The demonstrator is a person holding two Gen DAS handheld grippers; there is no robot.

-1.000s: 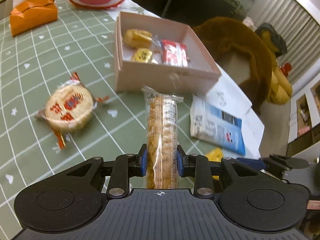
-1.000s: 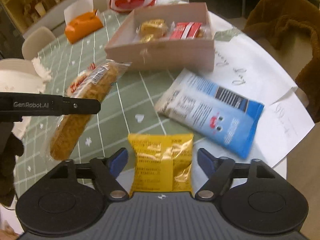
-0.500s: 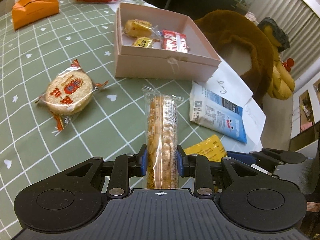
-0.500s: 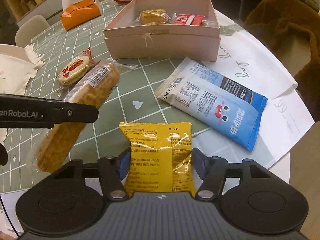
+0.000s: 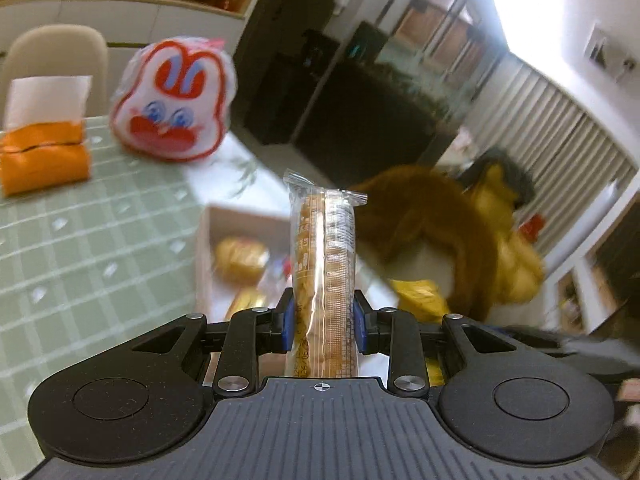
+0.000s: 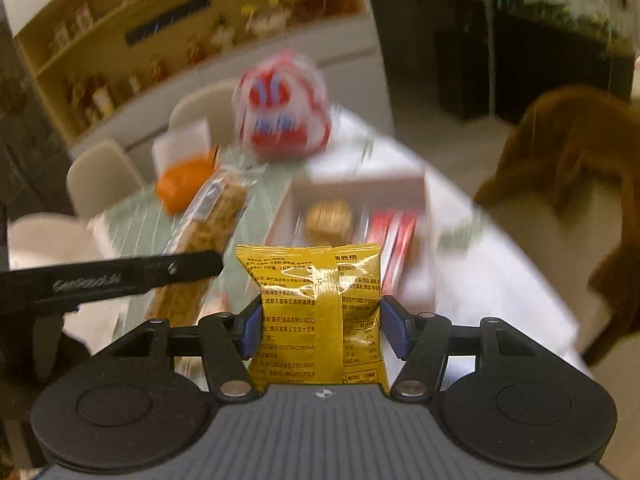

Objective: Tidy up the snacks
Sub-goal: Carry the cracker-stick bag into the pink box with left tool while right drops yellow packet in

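The left gripper [image 5: 324, 330] pinches a long biscuit pack [image 5: 325, 276] between its blue pads, which press on both sides of the clear, crinkled wrapper. The pack stands upright out of the jaws, a stack of golden rounds showing through the film, with a crimped seal at the top. It is held in the air above the open box [image 5: 240, 224]. The gripper points gently downward toward the table.

The right gripper [image 6: 322, 326] is closing its jaws on a yellow packet [image 6: 316, 300]; the blue pads touch its two edges and dent the glossy foil. The flat, square packet faces the camera with small print and a centre seam. It too is lifted clear of the table, in front of the box, and this gripper tilts more steeply down.

The box is pale cardboard, shallow and square, and holds wrapped golden cakes [image 6: 328, 220] and a red packet [image 6: 394, 240]. It sits on a green checked tablecloth [image 5: 80, 240].
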